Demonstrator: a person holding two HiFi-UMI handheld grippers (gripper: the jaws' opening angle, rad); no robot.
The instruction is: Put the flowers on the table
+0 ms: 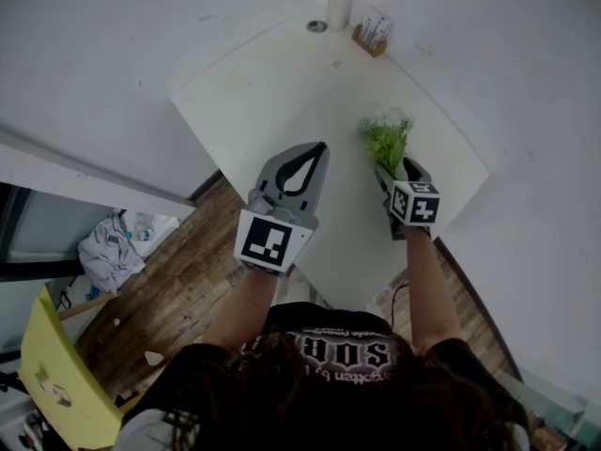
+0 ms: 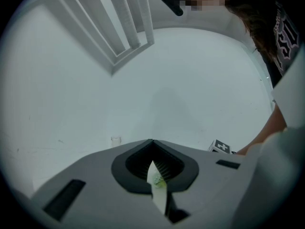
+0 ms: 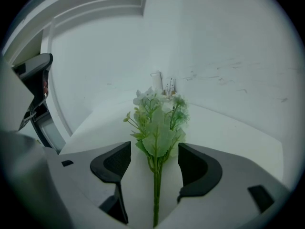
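Right gripper view: my right gripper (image 3: 153, 161), fingers spread, clear of the stem.
Flowers (image 3: 157, 123): lying on the counter (image 3: 228, 132) between them, near its right edge.
Left gripper (image 2: 151, 142): fingers closed, tips together.

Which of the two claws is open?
The right claw: its jaws stand wide apart, with the flowers between them untouched. The left claw is shut tip to tip, a pale scrap caught inside.

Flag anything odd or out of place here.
A pale, green-flecked scrap is lodged inside the shut left tongs, possibly a torn bit of leaf; it shouldn't be there. Otherwise the flowers lie on the table between the open right tongs, untouched.
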